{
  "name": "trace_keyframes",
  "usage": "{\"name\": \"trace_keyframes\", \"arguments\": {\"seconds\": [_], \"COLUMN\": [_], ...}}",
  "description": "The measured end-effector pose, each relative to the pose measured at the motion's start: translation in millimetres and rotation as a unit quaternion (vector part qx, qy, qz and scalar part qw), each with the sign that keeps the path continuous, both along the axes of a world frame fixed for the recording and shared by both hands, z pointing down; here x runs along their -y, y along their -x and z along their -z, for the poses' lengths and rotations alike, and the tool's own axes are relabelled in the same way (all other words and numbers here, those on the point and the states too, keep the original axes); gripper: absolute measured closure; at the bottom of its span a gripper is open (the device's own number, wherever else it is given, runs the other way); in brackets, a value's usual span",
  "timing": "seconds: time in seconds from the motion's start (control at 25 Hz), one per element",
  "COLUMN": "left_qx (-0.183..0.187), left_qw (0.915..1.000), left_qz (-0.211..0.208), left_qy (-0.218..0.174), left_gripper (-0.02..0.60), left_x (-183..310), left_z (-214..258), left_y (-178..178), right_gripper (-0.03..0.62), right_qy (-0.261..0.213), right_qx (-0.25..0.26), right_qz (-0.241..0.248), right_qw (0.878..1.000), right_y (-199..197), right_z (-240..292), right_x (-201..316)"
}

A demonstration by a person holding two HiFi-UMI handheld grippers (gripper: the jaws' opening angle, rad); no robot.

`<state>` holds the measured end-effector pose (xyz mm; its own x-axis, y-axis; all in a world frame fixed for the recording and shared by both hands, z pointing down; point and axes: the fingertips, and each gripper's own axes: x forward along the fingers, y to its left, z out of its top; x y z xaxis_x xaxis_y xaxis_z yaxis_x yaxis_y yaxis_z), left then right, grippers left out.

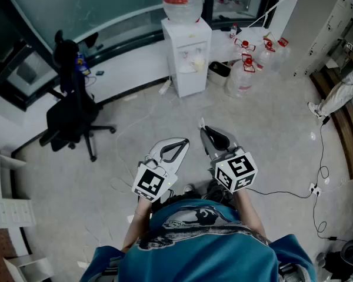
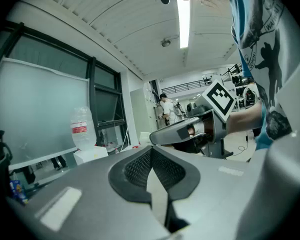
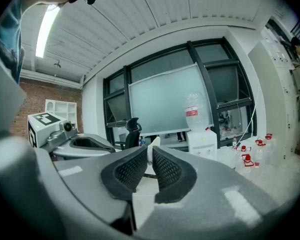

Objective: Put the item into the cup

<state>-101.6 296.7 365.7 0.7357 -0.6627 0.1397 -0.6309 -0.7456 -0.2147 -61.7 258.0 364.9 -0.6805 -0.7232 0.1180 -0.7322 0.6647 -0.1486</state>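
Note:
I stand on a grey floor with both grippers held out level in front of me. My right gripper (image 1: 203, 129) is shut on a small white item (image 1: 201, 123) that pokes out past its tips. In the right gripper view the white item (image 3: 153, 144) sits pinched between the dark ribbed pads of the right gripper (image 3: 149, 153). My left gripper (image 1: 184, 141) hangs just to its left, and in the left gripper view the left gripper (image 2: 151, 150) has its pads meeting at the tip with nothing between them. No cup is in any view.
A white water dispenser (image 1: 186, 54) with a bottle on top stands ahead. Several water jugs (image 1: 247, 69) sit on the floor to its right. A black office chair (image 1: 73, 119) is at the left. Cables (image 1: 319, 181) trail at the right, where a person (image 1: 341, 96) stands.

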Motion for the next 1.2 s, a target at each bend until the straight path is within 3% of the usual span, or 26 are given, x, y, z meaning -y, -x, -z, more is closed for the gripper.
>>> {"name": "trace_keyframes", "arguments": {"seconds": [0.2,0.56,1.0,1.2], "left_qx": [-0.086,-0.137,-0.114,-0.117], "left_qw": [0.9958,0.9879,0.9893,0.9874], "left_qz": [0.006,0.002,0.039,0.055], "left_qy": [0.032,0.073,0.082,0.092], "left_gripper": [0.568,0.568,0.568,0.568], "left_x": [4,10,34,63], "left_z": [14,8,-4,-6], "left_y": [14,7,15,-1], "right_gripper": [0.562,0.562,0.562,0.562], "right_qy": [0.003,0.026,0.038,0.048], "right_qx": [-0.004,-0.008,-0.005,-0.004], "right_qz": [-0.013,-0.020,0.037,0.057], "right_qw": [1.000,0.999,0.999,0.997], "right_y": [2,-7,12,-4], "right_z": [-4,-13,-18,-20], "right_x": [-1,-2,38,63]}}
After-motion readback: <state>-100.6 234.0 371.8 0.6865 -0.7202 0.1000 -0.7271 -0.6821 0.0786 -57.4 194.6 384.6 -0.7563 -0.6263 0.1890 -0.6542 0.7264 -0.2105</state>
